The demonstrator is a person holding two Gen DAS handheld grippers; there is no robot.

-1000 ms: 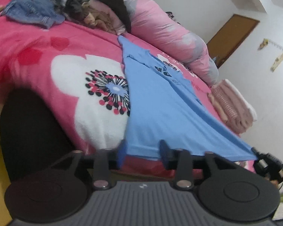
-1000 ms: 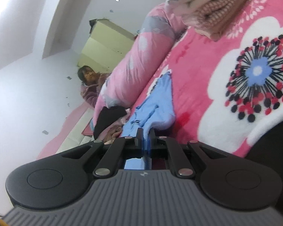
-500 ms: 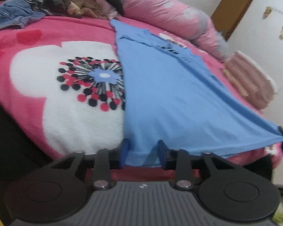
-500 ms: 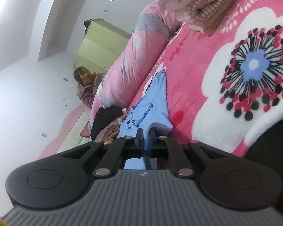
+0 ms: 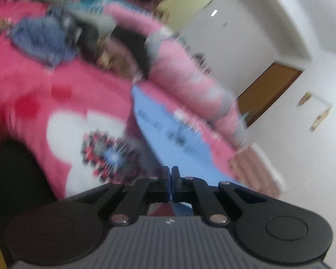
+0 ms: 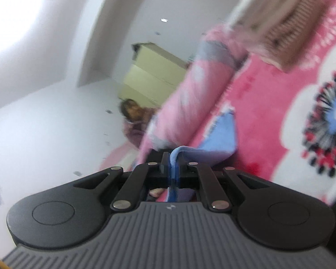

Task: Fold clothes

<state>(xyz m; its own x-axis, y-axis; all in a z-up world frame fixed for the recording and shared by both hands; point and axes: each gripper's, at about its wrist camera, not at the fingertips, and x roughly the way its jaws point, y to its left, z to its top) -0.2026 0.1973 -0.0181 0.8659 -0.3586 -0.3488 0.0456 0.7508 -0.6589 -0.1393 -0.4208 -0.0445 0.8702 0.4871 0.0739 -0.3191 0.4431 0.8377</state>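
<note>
- Left wrist view: the left gripper (image 5: 171,174), black with blue pads, has its jaws pressed together on the near hem of the shirt (image 5: 168,132).
- The shirt is thin, smooth, light blue cloth with a dark print; it lies flat on the bed, tapering away from the gripper.
- The blanket (image 5: 29,89) is fluffy pink fleece with a white flower and a dotted round centre.
- Behind it lie a rumpled pile of clothes (image 5: 62,35) and a long puffy pink bolster (image 5: 190,76); all are blurred.
- Right wrist view: the right gripper (image 6: 171,160) pinches a bunched fold of the shirt (image 6: 221,141), which rises soft and rounded between the pads.
- A ribbed, knitted pink stack (image 6: 286,35), folded, sits on the blanket (image 6: 268,112).
</note>
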